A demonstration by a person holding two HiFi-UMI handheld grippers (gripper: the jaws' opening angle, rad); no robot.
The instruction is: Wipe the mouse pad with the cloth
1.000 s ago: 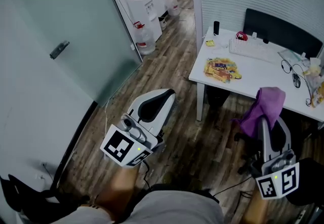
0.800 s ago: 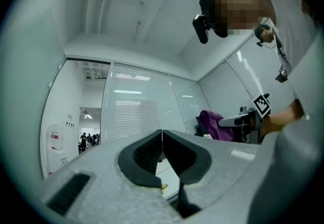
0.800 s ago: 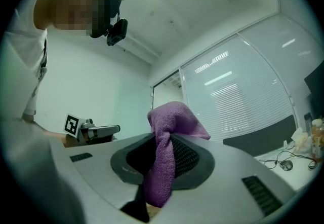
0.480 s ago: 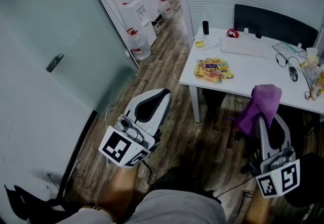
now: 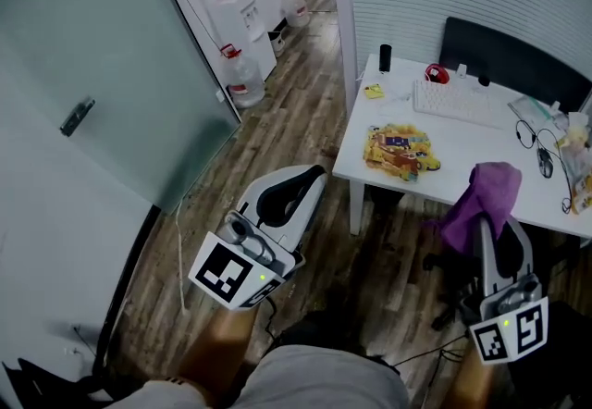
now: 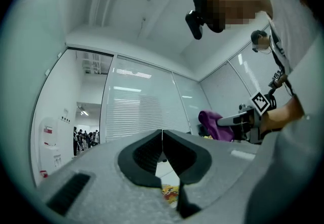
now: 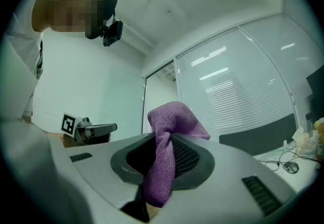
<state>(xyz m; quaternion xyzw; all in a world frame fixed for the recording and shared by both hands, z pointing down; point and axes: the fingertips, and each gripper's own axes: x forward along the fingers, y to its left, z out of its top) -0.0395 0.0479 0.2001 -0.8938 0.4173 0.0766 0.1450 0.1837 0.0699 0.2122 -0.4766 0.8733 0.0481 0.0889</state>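
Wood-floored office, white counter (image 5: 481, 143) at 2 o'clock: the right gripper (image 7: 164, 157) has its fingers clamped on the purple cloth (image 5: 483, 196), the left gripper (image 6: 162, 142) is closed and empty, and the colourful mouse pad (image 5: 400, 148), well apart on the counter, apparently awaits wiping.

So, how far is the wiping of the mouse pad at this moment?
Done: the purple cloth is picked up, clamped in the right gripper. In hand: both grippers are held above the floor, short of the white desk; the left gripper is shut and empty. Left: the colourful mouse pad on the desk is untouched, so the whole wiping remains.
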